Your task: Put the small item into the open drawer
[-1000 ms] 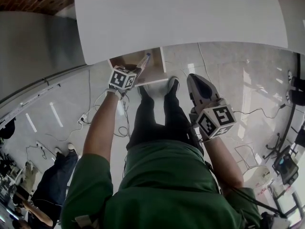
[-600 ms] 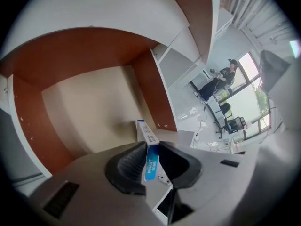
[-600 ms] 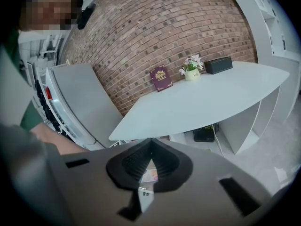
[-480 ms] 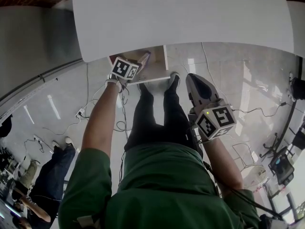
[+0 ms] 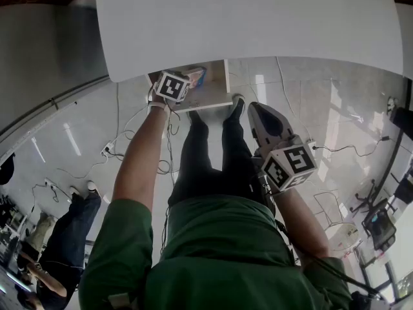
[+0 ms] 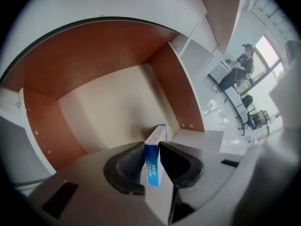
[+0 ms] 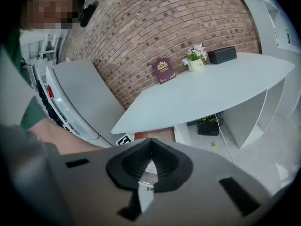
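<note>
A small blue box (image 6: 154,160) stands on edge between the pads of my left gripper (image 6: 153,147), which touch both its sides. The jaws have just been opening a little, with the box still between them. This gripper (image 5: 193,77) points steeply down inside the open drawer (image 5: 216,94), whose pale floor (image 6: 108,109) and brown walls fill the left gripper view. In the head view the blue box (image 5: 197,76) shows just past the marker cube. My right gripper (image 5: 253,108) hangs to the right over the floor, shut and holding nothing (image 7: 150,142).
The drawer sits under the near edge of a white table (image 5: 245,24). On the table (image 7: 211,88) stand a red book (image 7: 162,69), a flower pot (image 7: 195,62) and a black box (image 7: 222,54). Cables (image 5: 119,150) trail over the floor, and another person (image 5: 64,237) is at lower left.
My left gripper has sunk from above the drawer's front edge down into the drawer, carrying the blue box. The right gripper has dropped slightly.
</note>
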Tool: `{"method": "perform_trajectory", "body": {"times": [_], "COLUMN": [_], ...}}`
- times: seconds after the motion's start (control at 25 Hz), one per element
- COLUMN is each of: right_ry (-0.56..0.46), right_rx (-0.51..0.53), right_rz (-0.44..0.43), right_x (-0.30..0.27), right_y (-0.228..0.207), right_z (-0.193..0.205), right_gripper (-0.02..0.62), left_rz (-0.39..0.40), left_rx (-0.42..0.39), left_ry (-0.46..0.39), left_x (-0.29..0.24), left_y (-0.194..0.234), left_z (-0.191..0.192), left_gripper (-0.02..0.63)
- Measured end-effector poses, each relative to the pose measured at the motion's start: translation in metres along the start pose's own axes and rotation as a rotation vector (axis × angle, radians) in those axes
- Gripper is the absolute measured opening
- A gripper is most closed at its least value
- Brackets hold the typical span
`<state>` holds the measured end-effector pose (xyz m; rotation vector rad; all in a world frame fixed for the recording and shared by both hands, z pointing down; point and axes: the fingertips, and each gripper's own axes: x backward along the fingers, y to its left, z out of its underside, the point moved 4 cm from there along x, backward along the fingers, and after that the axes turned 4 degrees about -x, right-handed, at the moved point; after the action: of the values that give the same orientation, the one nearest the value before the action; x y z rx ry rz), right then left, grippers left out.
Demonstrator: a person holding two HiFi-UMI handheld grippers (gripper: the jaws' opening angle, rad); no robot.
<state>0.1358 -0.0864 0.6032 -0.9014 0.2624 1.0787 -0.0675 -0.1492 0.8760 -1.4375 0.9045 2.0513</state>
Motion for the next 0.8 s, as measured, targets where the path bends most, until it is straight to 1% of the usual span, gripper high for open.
{"method": "perform_trajectory", "body": {"times": [0.08, 0.2, 0.36, 0.4, 0.52, 0.8], "right_ry": [0.006, 0.014, 0.012, 0.013, 0.015, 0.008], "right_rx": [0.0, 0.0, -0.02, -0.027, -0.036, -0.024], "right_rz": [0.002, 0.004, -0.002, -0.004, -0.009, -0.014], "right_x": [0.0, -0.003, -0.007, -0.007, -0.007, -0.004], "right_y": [-0.002, -0.005, -0.01, -0.011, -0.01, -0.006], "right_z": [0.004, 0.008, 0.011, 0.013, 0.018, 0.015], "right_gripper": [0.004, 0.003, 0.003, 0.003, 0.003, 0.004], "left_rz": [-0.05, -0.109, -0.215, -0.242, -0.292, -0.316], "left_rx": [-0.033, -0.078, -0.196, -0.215, -0.223, -0.207], "left_ry": [-0.018, -0.023, -0.075, -0.086, -0.1, -0.133], "left_x": [0.0, 0.001, 0.001, 0.0, -0.001, 0.015], "left_y": [0.008, 0.014, 0.016, 0.017, 0.019, 0.018], "left_z": [-0.003, -0.003, -0.009, -0.01, -0.008, -0.012], "left_gripper": [0.097, 0.109, 0.121, 0.121, 0.14, 0.144]}}
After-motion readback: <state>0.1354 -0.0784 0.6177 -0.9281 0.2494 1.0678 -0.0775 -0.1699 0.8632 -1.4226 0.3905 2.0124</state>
